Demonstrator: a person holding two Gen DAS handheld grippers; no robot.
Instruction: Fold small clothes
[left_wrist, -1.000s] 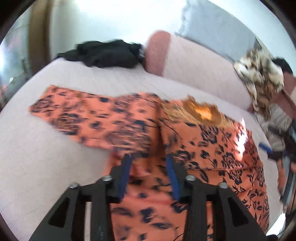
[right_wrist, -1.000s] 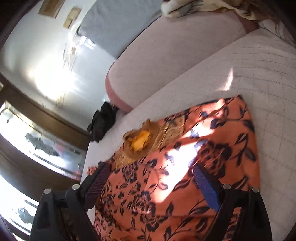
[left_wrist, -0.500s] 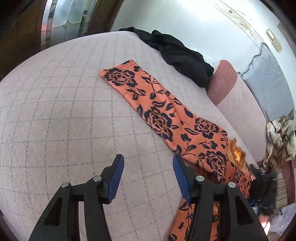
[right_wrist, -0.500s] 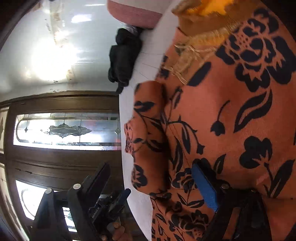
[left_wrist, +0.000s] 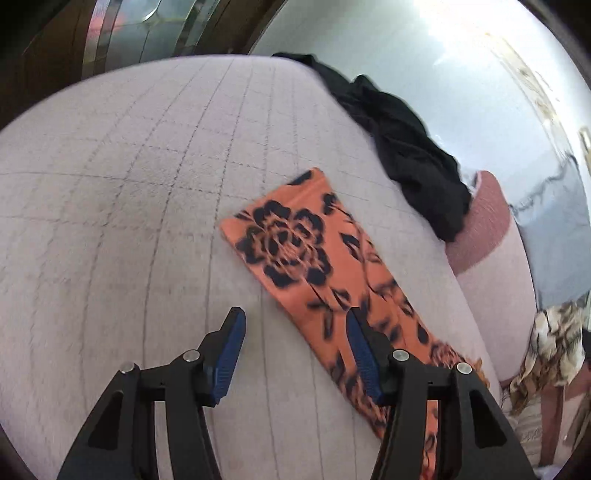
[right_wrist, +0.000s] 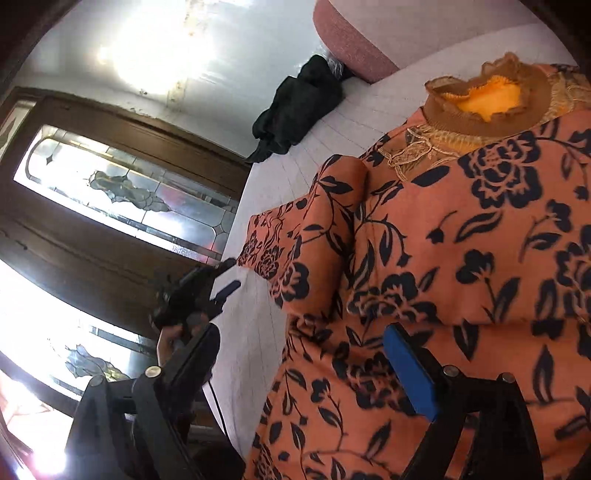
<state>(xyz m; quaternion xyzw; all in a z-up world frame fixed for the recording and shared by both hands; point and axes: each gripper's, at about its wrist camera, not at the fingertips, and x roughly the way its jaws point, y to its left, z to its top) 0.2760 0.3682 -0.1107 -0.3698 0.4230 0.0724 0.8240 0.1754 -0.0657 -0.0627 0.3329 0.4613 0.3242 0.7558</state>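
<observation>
An orange garment with a dark floral print (right_wrist: 461, 258) lies flat on the pale quilted bed (left_wrist: 129, 184). Its brown and yellow collar (right_wrist: 487, 99) points toward the pillows. One sleeve (left_wrist: 295, 254) stretches out across the bed. My left gripper (left_wrist: 293, 325) is open and empty, just short of the sleeve's cuff end, with its right finger over the sleeve edge. It also shows in the right wrist view (right_wrist: 225, 275) beside the cuff. My right gripper (right_wrist: 303, 339) is open and empty, hovering over the garment's body near the armpit.
A crumpled black garment (left_wrist: 406, 147) lies at the far side of the bed; it also shows in the right wrist view (right_wrist: 295, 114). A pink bolster (left_wrist: 480, 225), a grey pillow (left_wrist: 554, 229) and a patterned cloth (left_wrist: 550, 347) sit at the right. A wooden door with leaded glass (right_wrist: 122, 192) stands beyond the bed.
My left gripper has moved out along the sleeve and now sits close to its cuff. My right gripper has drawn back slightly over the garment's body. Both stay open.
</observation>
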